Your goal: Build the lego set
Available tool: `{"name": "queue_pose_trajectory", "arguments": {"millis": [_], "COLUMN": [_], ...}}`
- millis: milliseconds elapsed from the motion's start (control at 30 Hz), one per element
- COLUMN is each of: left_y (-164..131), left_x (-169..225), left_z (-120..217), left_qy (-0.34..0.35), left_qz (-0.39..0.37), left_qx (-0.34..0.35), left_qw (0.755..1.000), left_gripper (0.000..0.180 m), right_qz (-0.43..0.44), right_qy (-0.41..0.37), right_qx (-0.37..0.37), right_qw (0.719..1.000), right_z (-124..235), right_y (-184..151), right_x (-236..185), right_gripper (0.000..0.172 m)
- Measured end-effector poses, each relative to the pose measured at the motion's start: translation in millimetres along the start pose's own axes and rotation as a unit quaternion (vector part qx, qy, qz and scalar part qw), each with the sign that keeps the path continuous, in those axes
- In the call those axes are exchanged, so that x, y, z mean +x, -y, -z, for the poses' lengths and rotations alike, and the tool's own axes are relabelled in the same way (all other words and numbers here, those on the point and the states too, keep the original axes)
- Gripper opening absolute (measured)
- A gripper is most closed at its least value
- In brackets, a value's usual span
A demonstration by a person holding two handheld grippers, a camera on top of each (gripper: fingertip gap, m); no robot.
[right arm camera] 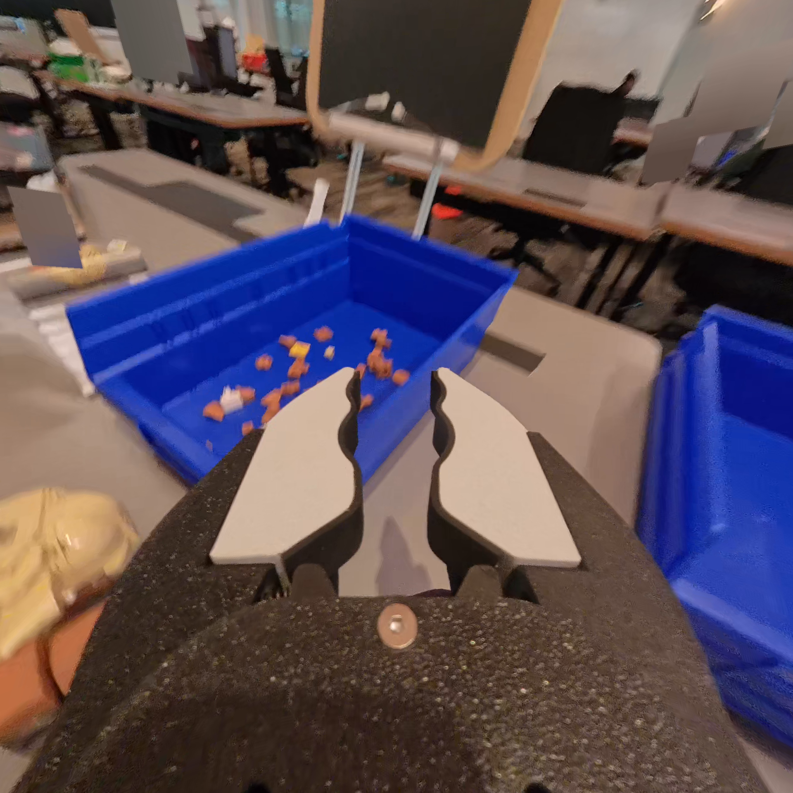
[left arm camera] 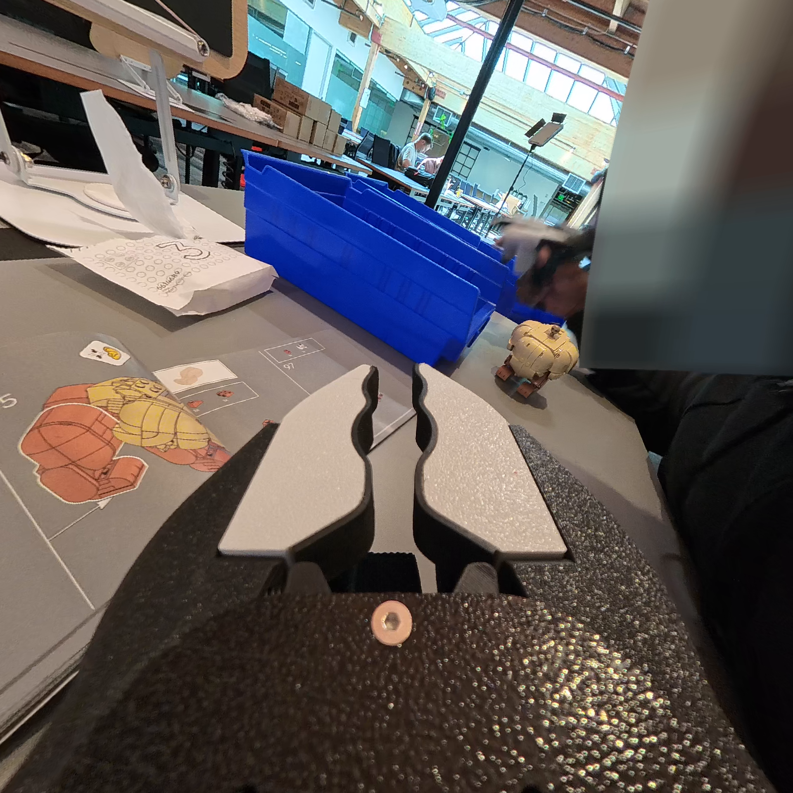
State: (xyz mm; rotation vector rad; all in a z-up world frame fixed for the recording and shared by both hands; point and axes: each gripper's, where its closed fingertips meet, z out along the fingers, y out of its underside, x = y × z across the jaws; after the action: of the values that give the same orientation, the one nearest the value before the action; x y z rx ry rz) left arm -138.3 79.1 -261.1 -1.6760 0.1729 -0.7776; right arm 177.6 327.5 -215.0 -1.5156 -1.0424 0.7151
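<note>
Black textured gripper bodies fill the foreground of both wrist views. Left gripper (left arm camera: 394, 375): jaws narrowly parted, nothing between the grey fingers (left arm camera: 326, 429), pads meeting no object. It hangs low over the near edge of an open instruction booklet (left arm camera: 128, 450), which lies flat on the grey table (left arm camera: 592, 429), presumably for reference while building.

Landmark: the blue bin (left arm camera: 364, 274) beyond the booklet. Left of the bin lies a white paper bag (left arm camera: 171, 274), torn open, likely the source of loose parts. Near the bin's right-hand end stands a small tan and brown brick model (left arm camera: 543, 356), upright on the table, well apart from the left gripper and untouched. Beyond the model, against the bin's far end, the other gripper shows only as a blur. A white stand (left arm camera: 163, 128) rises behind the bag.

Right gripper (right arm camera: 392, 377): jaws moderately open and empty, fingers (right arm camera: 300, 463) poised above the near corner of the blue bin (right arm camera: 472, 317). On the bin's floor lie scattered small bricks (right arm camera: 296, 369), mostly reddish-brown, with one yellow and a few pale ones. The bin's walls keep them together but would hamper a low approach. A second blue bin (right arm camera: 729, 472) stands to the right of the first, contents not visible. A blurred tan object (right arm camera: 55, 553) lies near the right gripper's left flank; what it is cannot be told.
</note>
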Motion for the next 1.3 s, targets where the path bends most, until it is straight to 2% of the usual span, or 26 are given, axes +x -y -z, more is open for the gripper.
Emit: {"name": "queue_pose_trajectory", "arguments": {"millis": [67,133,200,333,400,467,700,733,767,867,1000,1067,1167,1233,1300], "left_y": [1,1,1,0,-1,-1,-3,-3,-3,-3,-2,-2,-3,-4,-6], "left_x": [-4,-4,-2,1,3,4,7,7,7,6,5,5,7,9,11], "left_z": [-1,-1,-1,-2,-1,-1,-2,-2,-2,-2,-2,-2,-3,-4,-6], "left_qy": [0.006,0.01,0.011,0.01,0.009,0.009,-0.001,-0.003,-0.002,-0.001,0.001,0.002,0.003,0.0,-0.004], "left_qz": [0.007,0.003,-0.007,-0.02,-0.021,-0.023,-0.016,-0.015,-0.015,-0.011,-0.008,-0.011,-0.017,-0.016,-0.015], "left_qx": [0.003,0.004,0.003,0.0,-0.001,-0.002,-0.006,-0.006,-0.006,-0.005,-0.003,-0.003,-0.006,-0.008,-0.01], "left_qw": [1.0,1.0,1.0,1.0,1.0,1.0,1.0,1.0,1.0,1.0,1.0,1.0,1.0,1.0,1.0], "left_gripper": [0.014,0.014,0.014,0.014,0.014,0.014,0.014,0.014,0.014,0.014,0.014,0.014,0.014,0.013,0.013], "right_qz": [0.008,0.066,0.116,0.149,0.143,0.135,0.096,0.094,0.09,0.115,0.099,0.077,0.066,0.084,0.117], "right_qy": [-0.014,0.014,0.065,0.111,0.117,0.111,0.101,0.111,0.118,0.113,0.119,0.144,0.196,0.228,0.241], "right_qx": [0.011,-0.069,-0.225,-0.459,-0.52,-0.549,-0.564,-0.568,-0.561,-0.555,-0.5,-0.448,-0.361,-0.326,-0.317], "right_qw": [1.0,0.995,0.965,0.869,0.834,0.818,0.814,0.81,0.814,0.816,0.852,0.879,0.909,0.914,0.91], "right_z": [1,-30,-80,-164,-188,-206,-229,-228,-229,-229,-221,-203,-152,-112,-79], "right_y": [49,73,53,-23,-51,-68,-89,-91,-91,-89,-60,-33,10,25,23], "right_x": [-1,-19,-37,-42,-37,-31,-17,-19,-22,-21,-27,-44,-95,-141,-187], "right_gripper": [0.022,0.019,0.027,0.042,0.042,0.042,0.036,0.033,0.019,0.018,0.018,0.018,0.018,0.017,0.017]}}
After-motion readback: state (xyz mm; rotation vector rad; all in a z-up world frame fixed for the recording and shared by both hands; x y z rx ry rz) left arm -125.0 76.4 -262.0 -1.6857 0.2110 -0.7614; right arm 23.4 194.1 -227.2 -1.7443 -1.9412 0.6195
